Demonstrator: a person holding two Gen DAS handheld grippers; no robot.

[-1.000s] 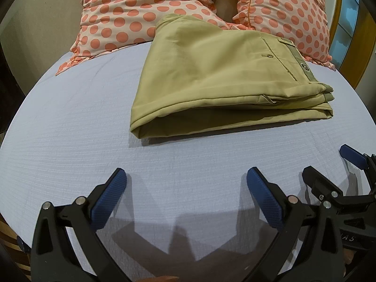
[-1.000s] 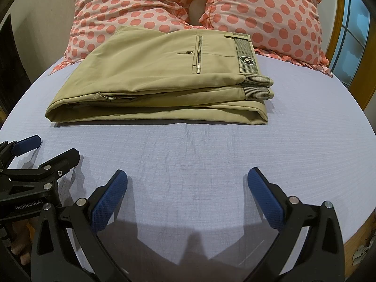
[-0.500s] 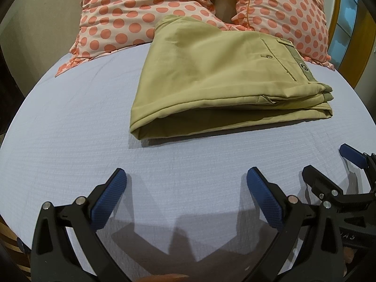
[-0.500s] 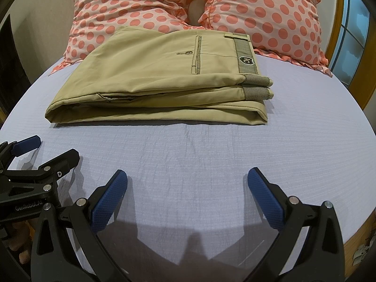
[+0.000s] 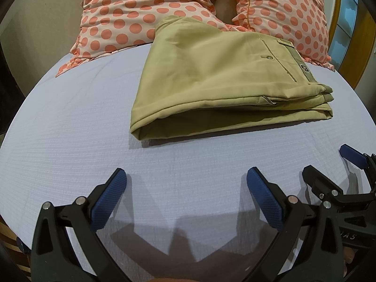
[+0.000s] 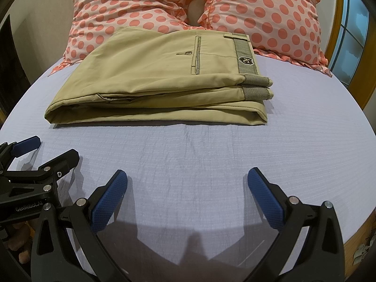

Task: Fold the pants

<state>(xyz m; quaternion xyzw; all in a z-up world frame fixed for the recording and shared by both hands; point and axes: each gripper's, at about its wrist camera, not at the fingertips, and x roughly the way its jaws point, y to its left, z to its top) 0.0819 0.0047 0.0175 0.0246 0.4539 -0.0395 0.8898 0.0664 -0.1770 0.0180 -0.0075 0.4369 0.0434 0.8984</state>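
Observation:
Khaki pants [image 5: 223, 80] lie folded in a flat stack on the pale blue bed sheet [image 5: 70, 129], waistband to the right, back pocket on top. They also show in the right wrist view [image 6: 164, 80]. My left gripper [image 5: 185, 188] is open and empty, low over the sheet in front of the pants. My right gripper [image 6: 188, 188] is open and empty, also in front of the pants. Each gripper shows at the edge of the other's view: the right one [image 5: 329, 164] and the left one [image 6: 54, 150].
Two pink pillows with orange dots [image 6: 145, 7] [image 6: 265, 11] stand behind the pants at the bed's head. A wooden-framed window [image 6: 352, 30] is at the right. The bed's near edge runs just below the grippers.

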